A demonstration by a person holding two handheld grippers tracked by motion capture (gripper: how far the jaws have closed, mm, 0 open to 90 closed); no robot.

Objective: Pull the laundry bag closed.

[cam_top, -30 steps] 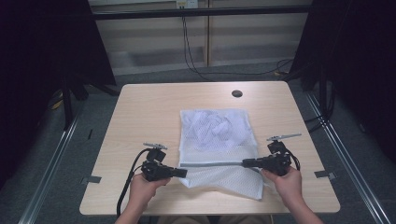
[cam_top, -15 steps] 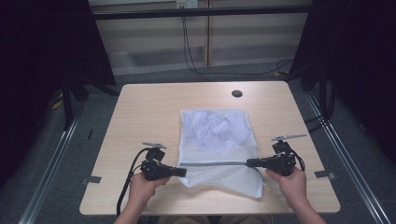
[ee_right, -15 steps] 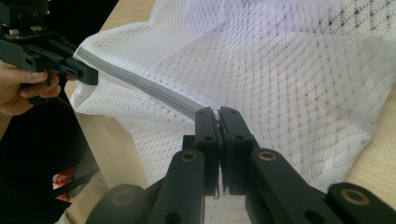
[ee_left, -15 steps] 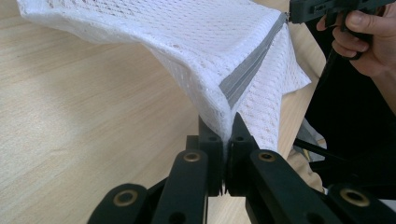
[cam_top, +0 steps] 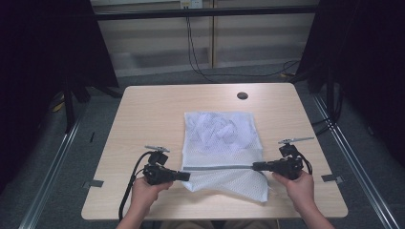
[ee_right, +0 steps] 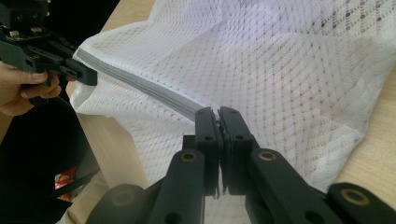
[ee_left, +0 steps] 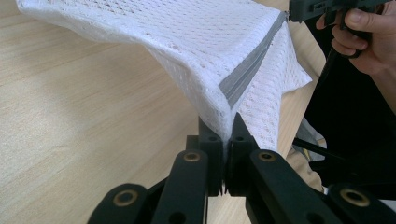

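Note:
A white mesh bag point(cam_top: 219, 136) lies in the middle of the wooden table point(cam_top: 148, 119), its near part lifted by a taut grey zipper strip point(cam_top: 217, 167). My left gripper point(cam_top: 187, 176) is shut on the strip's left end. My right gripper point(cam_top: 254, 166) is shut on its right end. In the left gripper view the jaws point(ee_left: 226, 133) pinch the bag's corner where the grey strip point(ee_left: 252, 70) ends, mesh point(ee_left: 187, 32) rising above. In the right gripper view the jaws point(ee_right: 218, 114) clamp the strip point(ee_right: 140, 86), with mesh point(ee_right: 289, 70) spread beyond and the left gripper point(ee_right: 86, 74) far off.
A dark round hole point(cam_top: 242, 95) sits near the table's far edge. Black frame posts and cables stand behind and beside the table. Bare wood lies to the left of the bag and along the near edge. A cable point(cam_top: 133, 179) trails from the left gripper.

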